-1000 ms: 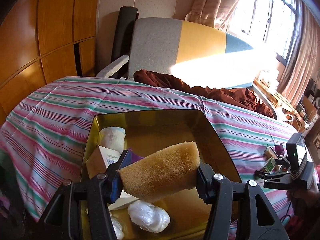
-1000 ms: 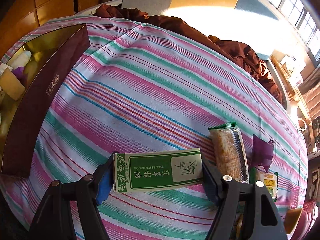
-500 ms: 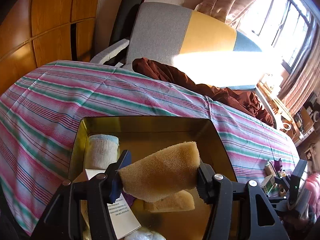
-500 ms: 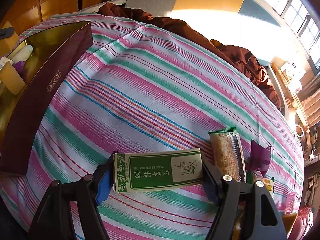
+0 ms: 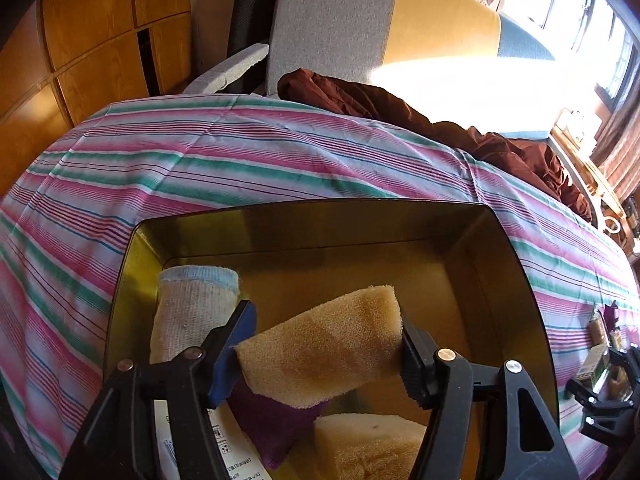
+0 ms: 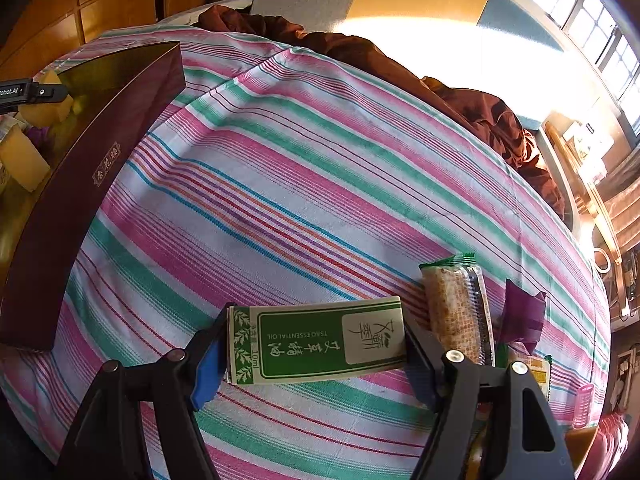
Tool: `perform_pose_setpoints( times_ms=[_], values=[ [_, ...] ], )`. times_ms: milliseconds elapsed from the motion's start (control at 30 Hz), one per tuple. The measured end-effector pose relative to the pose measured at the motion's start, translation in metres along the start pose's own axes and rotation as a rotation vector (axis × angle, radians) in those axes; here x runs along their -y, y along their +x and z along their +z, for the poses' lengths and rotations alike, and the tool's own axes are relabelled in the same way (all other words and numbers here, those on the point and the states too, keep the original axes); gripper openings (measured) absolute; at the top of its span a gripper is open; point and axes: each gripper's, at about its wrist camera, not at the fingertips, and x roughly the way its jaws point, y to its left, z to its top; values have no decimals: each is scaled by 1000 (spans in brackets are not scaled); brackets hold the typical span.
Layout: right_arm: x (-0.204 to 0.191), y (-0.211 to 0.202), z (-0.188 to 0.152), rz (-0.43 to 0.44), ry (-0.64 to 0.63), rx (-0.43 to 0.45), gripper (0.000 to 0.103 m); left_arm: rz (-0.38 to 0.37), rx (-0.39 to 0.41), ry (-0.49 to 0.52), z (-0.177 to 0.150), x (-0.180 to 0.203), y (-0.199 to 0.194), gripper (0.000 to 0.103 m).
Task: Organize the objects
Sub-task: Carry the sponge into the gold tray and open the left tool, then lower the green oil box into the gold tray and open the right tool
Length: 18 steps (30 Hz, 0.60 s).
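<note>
**Both grippers loaded over striped cloth**

L gripper (image 5: 322,346) is clamped on a tan sponge (image 5: 320,344), held above the gold-lined box (image 5: 500,280). Ahead of its fingers the box floor lies bare to the far wall; to its left sits a rolled sock (image 5: 192,308), below it a purple pouch (image 5: 272,420) and a second sponge (image 5: 368,444). R gripper (image 6: 316,344) is closed on a green essential-oil carton (image 6: 316,344) above the tablecloth (image 6: 280,200). Wide open cloth ahead and left, up to the box's maroon side (image 6: 80,200). Just right: a snack pkt (image 6: 456,312) and purple wrapper (image 6: 522,316).
</note>
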Motion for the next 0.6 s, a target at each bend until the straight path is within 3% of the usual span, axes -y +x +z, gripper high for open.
perform_pose_setpoints(
  times_ms=[167,600],
  values=[
    [1,1,-1,5,4,-3,76,20,35,9,-8,-2,-12,78],
    [2,2,-1,8,13,-5,76,49,164,13,-42,0,-75,86]
  ],
)
